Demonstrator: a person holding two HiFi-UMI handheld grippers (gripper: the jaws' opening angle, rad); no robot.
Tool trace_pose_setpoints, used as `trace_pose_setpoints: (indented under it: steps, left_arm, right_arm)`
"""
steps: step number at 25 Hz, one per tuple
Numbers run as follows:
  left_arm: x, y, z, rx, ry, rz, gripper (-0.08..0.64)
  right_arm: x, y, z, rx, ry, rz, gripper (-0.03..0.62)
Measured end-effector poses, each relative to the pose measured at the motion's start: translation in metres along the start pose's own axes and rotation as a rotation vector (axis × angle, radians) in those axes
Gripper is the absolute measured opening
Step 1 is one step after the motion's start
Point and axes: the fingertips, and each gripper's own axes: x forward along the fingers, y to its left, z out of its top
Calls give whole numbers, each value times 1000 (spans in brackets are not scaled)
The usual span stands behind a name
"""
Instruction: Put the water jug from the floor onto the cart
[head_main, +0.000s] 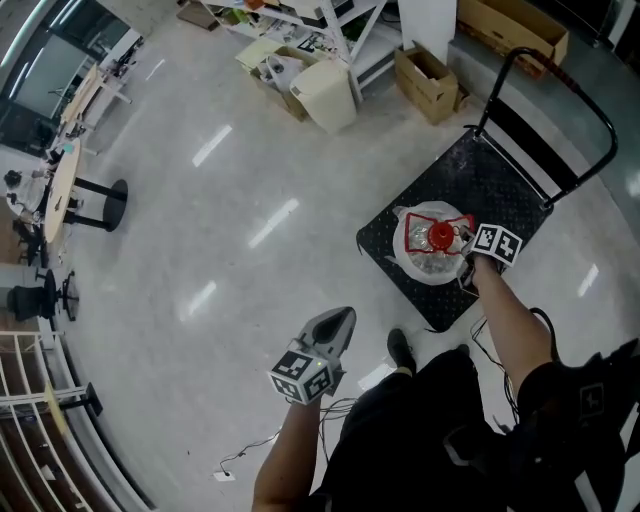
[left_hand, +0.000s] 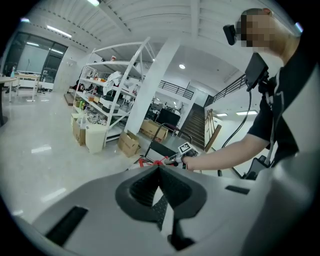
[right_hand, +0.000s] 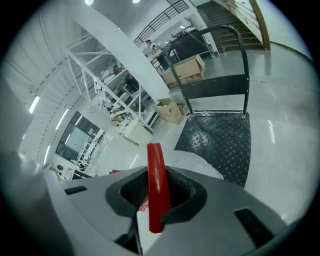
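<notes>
Nearest the head camera was the left gripper, hanging over the bare floor with its jaws pressed together and nothing between them; its own view showed the two dark pads meeting tip to tip.

Up at about 2 o'clock from it stood the cart, and the water jug was over the 7 o'clock corner of its black chequered deck, well away from the push bar at the far side. The jug looked upright, red cap facing the camera. Whether its base bore fully on the deck could not be told from above.

The right gripper reached in from the jug's 3 o'clock side. In its own view the jaws were pinching the jug's red handle, which ran straight up through the gap with the pads closed on both faces and the clear body bulging just beyond.

By my reading the lift and carry were done and the step in hand was the set-down. The next move called for settling the base flat, then spreading the jaws and drawing the gripper back clear of the handle. Because the jug sat close to the deck's near corner, nudging it toward 1 o'clock first would have been safer.
</notes>
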Motion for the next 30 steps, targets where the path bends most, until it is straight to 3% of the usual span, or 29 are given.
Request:
trace_pose_setpoints:
  steps: [3, 8, 13, 18, 22, 27, 30]
  left_arm:
    - [2, -6, -2, 15, 13, -3, 2]
    - [6, -20, -1, 43, 15, -15, 2]
    - [29, -51, 16, 97, -5, -82, 2]
    - [70, -115, 52, 161, -47, -179, 2]
    - [109, -182, 78, 218, -74, -320, 2]
    - [141, -269, 101, 257, -112, -437, 2]
    - [152, -322, 116, 299, -141, -521, 2]
  right_arm:
    - [0, -10, -4, 14, 8, 2, 64]
    - [-18, -17, -3, -52, -12, 8, 78]
    - [-61, -31, 22, -77, -81, 47, 107]
    - [-153, -51, 69, -60, -212, 117, 107]
    - [-248, -48, 107, -192, -316, 244, 65]
    - [-370, -64, 137, -394, -409, 150, 42]
    - [-438, -75, 150, -410, -516, 125, 9]
